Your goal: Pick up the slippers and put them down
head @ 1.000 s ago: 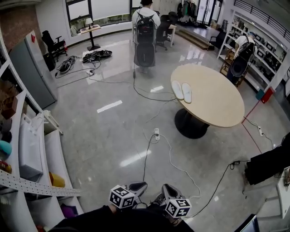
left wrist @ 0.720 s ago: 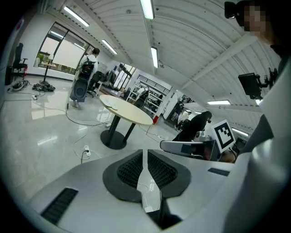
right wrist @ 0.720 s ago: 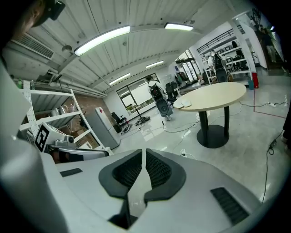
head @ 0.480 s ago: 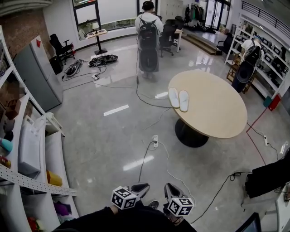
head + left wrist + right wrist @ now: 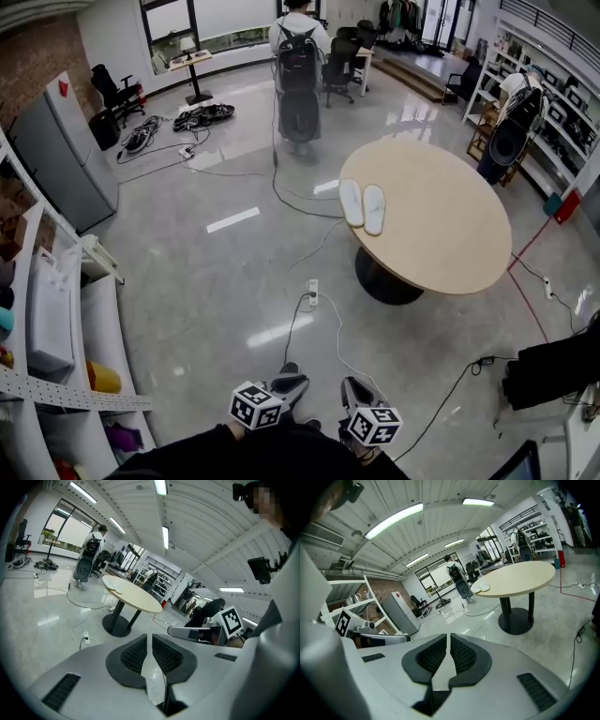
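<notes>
On the desk (image 5: 441, 234), near its left edge: slippers (image 5: 362, 206), side by side. Behind the desk, a person (image 5: 298, 66). Along the left, shelves (image 5: 56, 309). Low at centre, left gripper (image 5: 289, 380) beside right gripper (image 5: 350, 384), well apart from the desk; between, a power strip (image 5: 312, 291) on the floor (image 5: 216, 281).

The far person (image 5: 298, 66) is cropped at the head; the slippers (image 5: 362, 207) are too small for detail.
</notes>
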`<state>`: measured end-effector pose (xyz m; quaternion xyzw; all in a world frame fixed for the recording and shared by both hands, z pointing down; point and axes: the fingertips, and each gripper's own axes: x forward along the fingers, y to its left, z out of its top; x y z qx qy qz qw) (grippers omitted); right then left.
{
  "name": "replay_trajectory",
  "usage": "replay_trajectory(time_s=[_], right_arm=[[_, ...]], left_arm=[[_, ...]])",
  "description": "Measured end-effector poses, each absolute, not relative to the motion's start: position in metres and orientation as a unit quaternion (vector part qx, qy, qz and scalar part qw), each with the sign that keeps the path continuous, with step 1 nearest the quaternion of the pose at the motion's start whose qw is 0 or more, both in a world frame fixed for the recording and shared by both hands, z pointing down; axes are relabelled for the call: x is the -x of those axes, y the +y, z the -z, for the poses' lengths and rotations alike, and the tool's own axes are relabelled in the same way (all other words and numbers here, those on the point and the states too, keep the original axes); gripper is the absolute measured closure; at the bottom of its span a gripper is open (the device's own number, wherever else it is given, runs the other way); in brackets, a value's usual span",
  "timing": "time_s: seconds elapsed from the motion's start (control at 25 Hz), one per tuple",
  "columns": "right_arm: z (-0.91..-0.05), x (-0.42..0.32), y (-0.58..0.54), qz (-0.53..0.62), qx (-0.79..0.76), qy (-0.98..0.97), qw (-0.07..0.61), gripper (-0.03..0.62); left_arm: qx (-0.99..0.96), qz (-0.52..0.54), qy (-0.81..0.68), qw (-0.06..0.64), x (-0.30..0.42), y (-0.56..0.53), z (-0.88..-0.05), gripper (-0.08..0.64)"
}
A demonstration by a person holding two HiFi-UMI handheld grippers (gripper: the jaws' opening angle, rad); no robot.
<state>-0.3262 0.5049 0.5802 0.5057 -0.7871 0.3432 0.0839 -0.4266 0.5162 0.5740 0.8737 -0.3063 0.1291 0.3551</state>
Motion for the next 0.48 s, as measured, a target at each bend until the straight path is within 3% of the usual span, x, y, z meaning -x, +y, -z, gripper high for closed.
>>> replay_trajectory(time_s=[0.48], right_arm=[[-0.566,0.319,0.351,-0.318,-0.576,-0.746,0.098,0.556]], left_arm=[[-0.899,-0.114,-0.229,0.354,0.421,0.339,-0.565,0.531]])
